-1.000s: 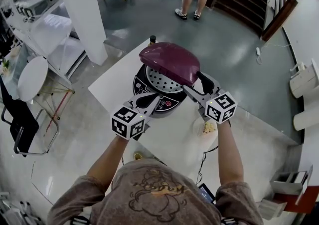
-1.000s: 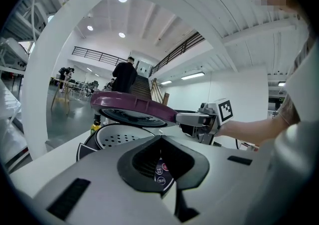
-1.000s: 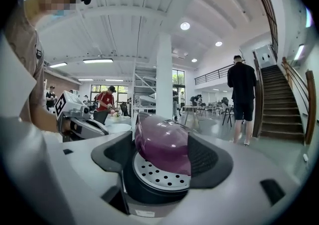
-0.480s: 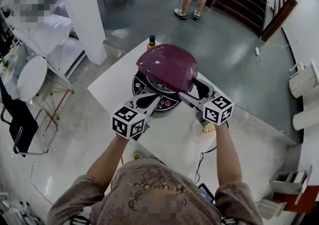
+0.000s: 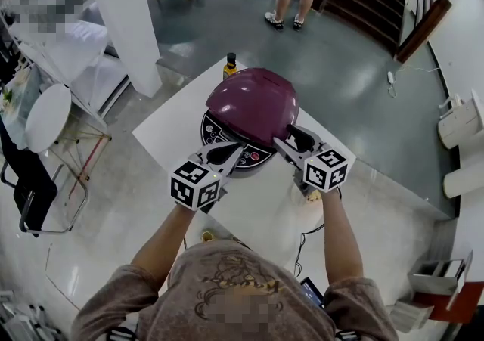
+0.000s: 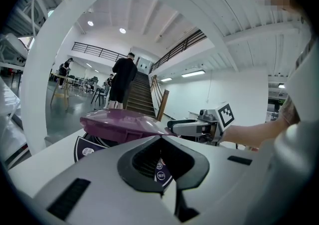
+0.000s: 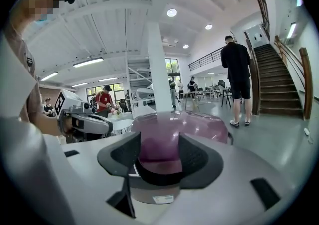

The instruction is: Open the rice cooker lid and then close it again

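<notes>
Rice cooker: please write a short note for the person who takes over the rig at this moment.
Left gripper: shut, empty, by the control panel.
Right gripper: jaws apart, just been closing, with the front edge of the lid between them; whether the pads touch it is unclear.
Lid: open a second ago, now almost down; whether it has locked cannot be seen.
Done: opening. Left: probably press the lid until it locks, then take both grippers away.
</notes>
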